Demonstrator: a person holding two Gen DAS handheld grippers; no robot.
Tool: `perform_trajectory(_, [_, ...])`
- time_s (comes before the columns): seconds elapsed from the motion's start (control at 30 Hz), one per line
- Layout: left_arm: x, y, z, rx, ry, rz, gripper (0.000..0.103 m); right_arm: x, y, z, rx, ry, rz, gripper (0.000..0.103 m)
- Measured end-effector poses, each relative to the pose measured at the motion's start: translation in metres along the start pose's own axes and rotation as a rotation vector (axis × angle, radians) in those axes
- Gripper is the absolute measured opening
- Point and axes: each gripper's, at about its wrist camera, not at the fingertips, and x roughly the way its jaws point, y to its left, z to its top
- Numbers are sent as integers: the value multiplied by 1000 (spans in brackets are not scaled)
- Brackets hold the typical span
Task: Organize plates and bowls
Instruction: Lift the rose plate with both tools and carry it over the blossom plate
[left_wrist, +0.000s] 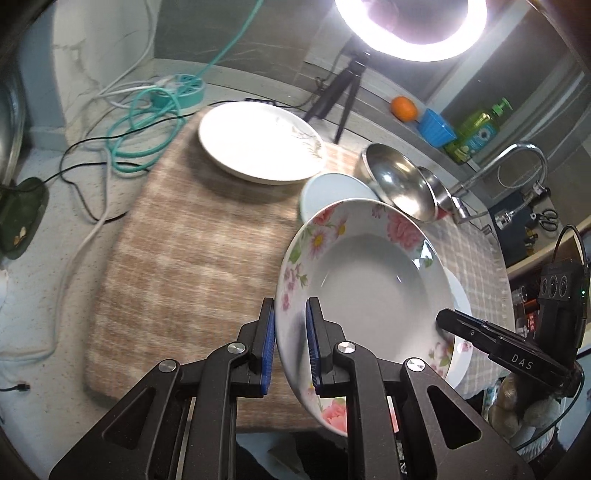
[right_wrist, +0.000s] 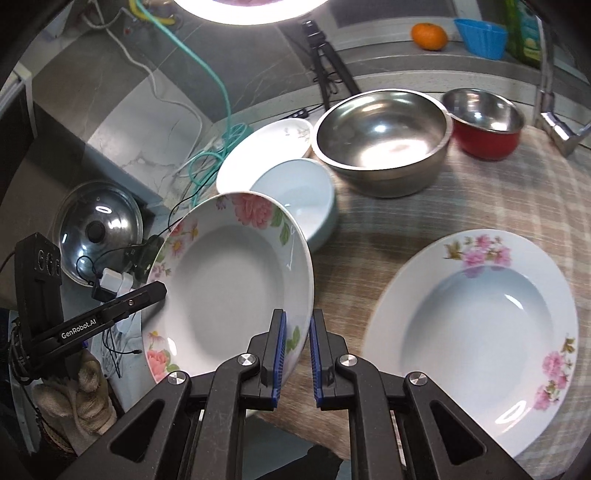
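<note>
A deep plate with pink flowers on its rim (left_wrist: 369, 288) (right_wrist: 229, 280) hangs tilted above the checked cloth, held from both sides. My left gripper (left_wrist: 291, 343) (right_wrist: 160, 290) is shut on its left rim. On the opposite rim my right gripper (right_wrist: 297, 350) (left_wrist: 441, 319) is shut as well. Lying on the cloth are a second flowered deep plate (right_wrist: 472, 332), a pale blue bowl (left_wrist: 332, 192) (right_wrist: 299, 195), a flat white plate (left_wrist: 258, 140) (right_wrist: 266, 147), a big steel bowl (left_wrist: 399, 181) (right_wrist: 384, 144) and a red steel-lined bowl (right_wrist: 484, 122).
A ring light on a tripod (left_wrist: 343, 96) stands behind the cloth (left_wrist: 184, 258), with a tangle of cables (left_wrist: 147, 122) to its left. A ledge holds an orange (right_wrist: 428, 36), a blue cup (right_wrist: 480, 37) and a green bottle (left_wrist: 476, 133). A tap (left_wrist: 517, 162) and a pot lid (right_wrist: 98, 236) flank the area.
</note>
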Motion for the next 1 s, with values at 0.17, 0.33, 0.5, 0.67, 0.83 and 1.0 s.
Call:
perform_trajectory(0.17, [12, -30, -1, 44, 19, -35, 14, -20, -27, -4, 34, -21, -29, 11])
perform_trajectory(0.33, [28, -61, -3, 99, 52, -62, 14, -39, -60, -12, 84, -34, -65, 11])
perform_trajectory(0.5, [47, -85, -9, 133, 85, -84, 14, -50, -87, -20, 130, -40, -100, 11])
perform_trajectory(0.67, [63, -105, -13, 166, 119, -95, 14, -61, -108, -29, 160, -49, -133, 11])
perform_trajectory(0.83, [78, -120, -15, 191, 147, -99, 14, -65, -127, -35, 183, -46, -161, 11])
perform_trajectory(1.0, [93, -127, -17, 197, 179, -99, 14, -64, -140, -38, 198, -39, -184, 11])
